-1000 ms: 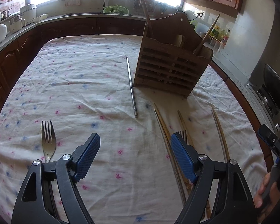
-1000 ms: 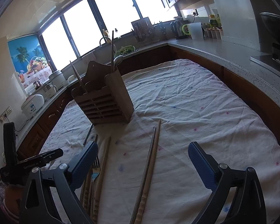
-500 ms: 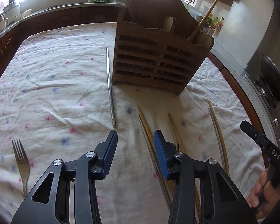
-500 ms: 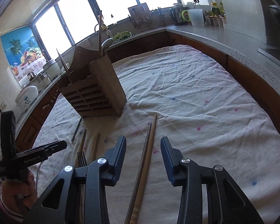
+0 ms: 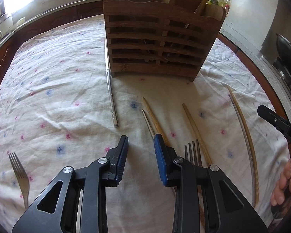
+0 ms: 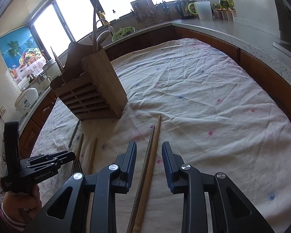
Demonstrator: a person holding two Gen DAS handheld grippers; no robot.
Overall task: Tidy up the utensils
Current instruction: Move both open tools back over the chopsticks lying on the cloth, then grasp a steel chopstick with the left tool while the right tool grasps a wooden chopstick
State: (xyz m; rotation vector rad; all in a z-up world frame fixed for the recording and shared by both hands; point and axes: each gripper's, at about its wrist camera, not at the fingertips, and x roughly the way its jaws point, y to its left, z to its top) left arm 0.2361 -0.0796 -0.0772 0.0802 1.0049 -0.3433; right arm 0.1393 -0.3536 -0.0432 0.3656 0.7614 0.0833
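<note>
A wooden slatted utensil holder [image 5: 157, 44] stands on the flowered cloth, also in the right wrist view [image 6: 95, 95], with a few utensils in it. My left gripper [image 5: 141, 141] is partly open and empty above the cloth, just short of a metal chopstick [image 5: 111, 85]. A wooden and a metal chopstick [image 5: 152, 116] run under its right finger. A fork [image 5: 192, 151] and another wooden chopstick [image 5: 196, 130] lie to the right. My right gripper [image 6: 149, 148] is partly open, its fingers on either side of a chopstick pair [image 6: 152, 149], apart from it.
A second fork [image 5: 19, 172] lies at the cloth's left edge. A curved chopstick pair [image 5: 244, 136] lies at the right. Counters with a rice cooker [image 6: 27, 101], kettle and bottles ring the table. A pan [image 5: 287, 56] sits on the stove at right.
Both grippers narrowed from wide open to partly open. The left moved forward toward the holder and the metal chopstick. The right lowered over the chopstick pair.
</note>
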